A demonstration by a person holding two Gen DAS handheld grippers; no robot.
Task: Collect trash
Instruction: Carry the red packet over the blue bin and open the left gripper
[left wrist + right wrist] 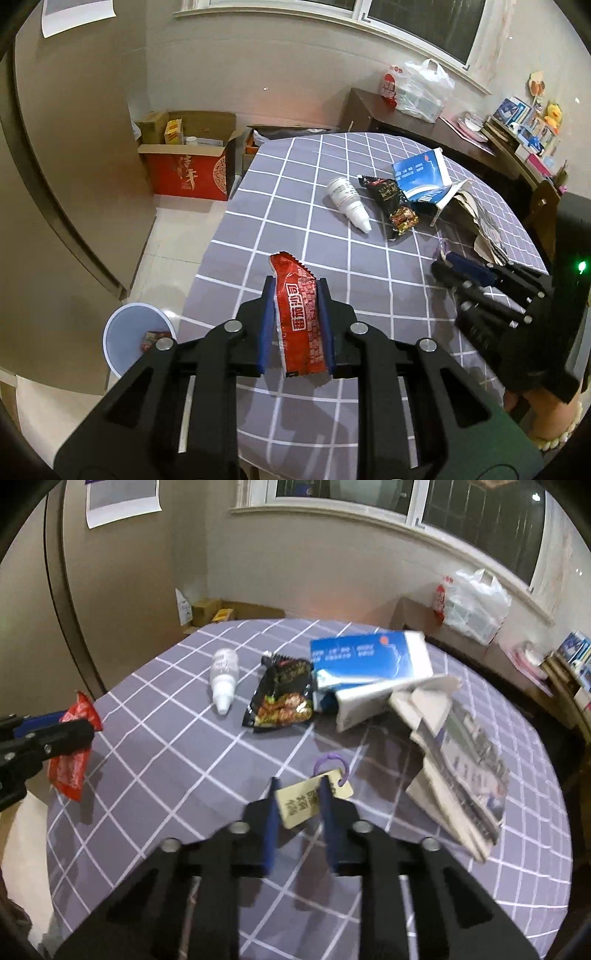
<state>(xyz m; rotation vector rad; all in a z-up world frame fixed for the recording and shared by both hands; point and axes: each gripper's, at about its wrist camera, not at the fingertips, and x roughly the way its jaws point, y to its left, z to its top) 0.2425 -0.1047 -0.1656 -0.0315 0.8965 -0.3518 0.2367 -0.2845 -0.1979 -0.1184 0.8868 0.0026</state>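
Checked counter [295,236] underneath, left claw [297,295] grips red wrapper [299,317] at lower centre; loose pinch could drop it short of bin [122,332].

Dim indoor light, dark windows, strong fisheye bending, motion blur in right view.

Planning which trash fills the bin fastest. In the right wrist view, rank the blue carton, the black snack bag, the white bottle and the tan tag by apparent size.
1. Blue carton
2. Black snack bag
3. Tan tag and white bottle look alike; the tag sits nearest the camera, so unranked.
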